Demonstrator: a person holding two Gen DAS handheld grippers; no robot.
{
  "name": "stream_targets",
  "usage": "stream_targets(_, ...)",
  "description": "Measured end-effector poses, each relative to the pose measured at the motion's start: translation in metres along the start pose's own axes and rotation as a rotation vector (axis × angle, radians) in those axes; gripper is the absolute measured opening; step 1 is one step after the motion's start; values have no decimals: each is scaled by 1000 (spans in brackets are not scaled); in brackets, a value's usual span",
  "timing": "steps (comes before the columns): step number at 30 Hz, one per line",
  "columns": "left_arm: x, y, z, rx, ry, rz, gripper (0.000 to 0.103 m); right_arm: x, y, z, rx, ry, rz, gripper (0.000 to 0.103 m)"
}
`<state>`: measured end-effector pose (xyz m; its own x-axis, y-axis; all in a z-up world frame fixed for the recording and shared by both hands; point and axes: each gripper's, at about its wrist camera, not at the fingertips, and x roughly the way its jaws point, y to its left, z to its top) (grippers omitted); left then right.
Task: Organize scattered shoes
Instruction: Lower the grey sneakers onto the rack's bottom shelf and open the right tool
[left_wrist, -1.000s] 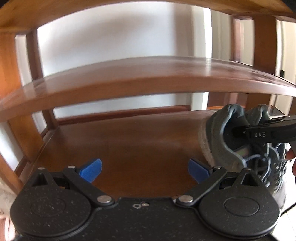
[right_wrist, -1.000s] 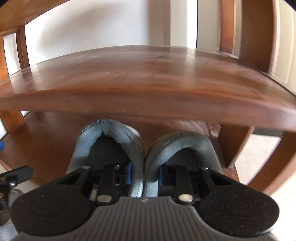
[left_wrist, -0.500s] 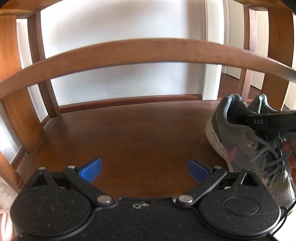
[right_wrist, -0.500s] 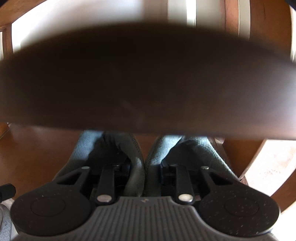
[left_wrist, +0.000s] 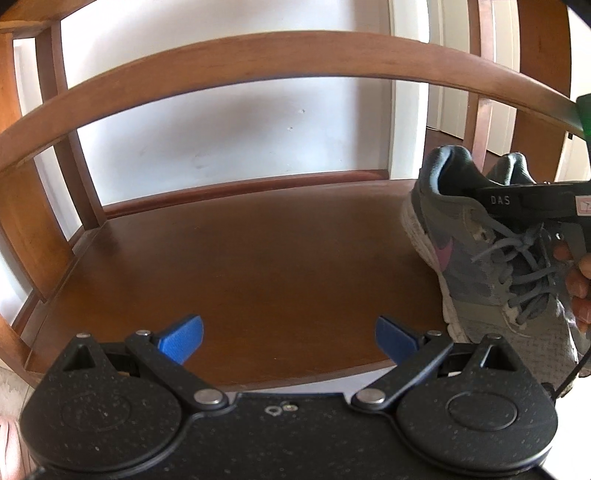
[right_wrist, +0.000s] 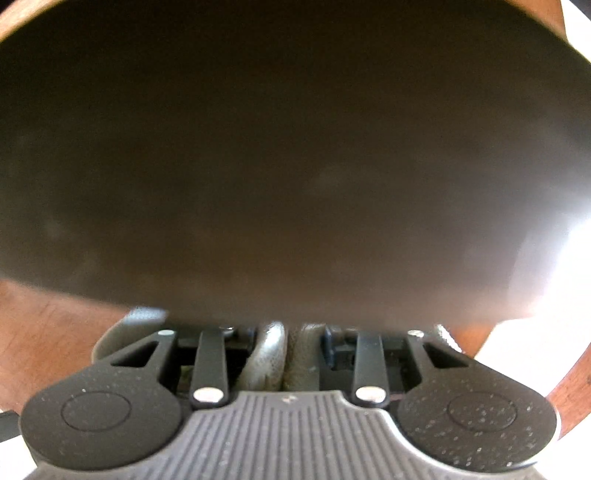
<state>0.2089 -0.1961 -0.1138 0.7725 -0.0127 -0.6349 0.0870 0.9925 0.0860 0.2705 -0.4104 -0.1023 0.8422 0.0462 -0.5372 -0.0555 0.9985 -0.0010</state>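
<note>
L wrist view only: 2 grey sneakers (left_wrist: 491, 258) at frame right on wooden shelf (left_wrist: 240, 258). L gripper (left_wrist: 290, 338) wide, empty. R view mostly dark board; R gripper (right_wrist: 288, 350) clamps both sneakers' inner collars.

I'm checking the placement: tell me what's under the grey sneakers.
The grey sneakers sit on the wooden shelf, at its right end, toes overhanging the front edge. The right gripper pinches their collars. Whether the soles lie fully flat is hidden, as is the second sneaker's underside.
</note>
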Motion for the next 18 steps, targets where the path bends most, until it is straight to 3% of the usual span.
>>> stream_targets(3,-3,-1,-1,5,-3,-9,101,-4,0,-2,-8,-13,-5,38)
stream_targets(6,-4,-2,-2,6,-2,-12,101,-5,0,-3,-9,-7,-22,49)
stream_targets(9,-6,-2,-2,-6,-3,-22,101,-4,-5,-1,1,15,-22,53)
stream_targets(12,-10,-3,1,-38,-16,-66,101,-13,-7,-1,-17,-21,-26,74)
stream_targets(18,-17,-24,11,-43,-42,-153,101,-29,-16,-3,-30,-60,-37,78)
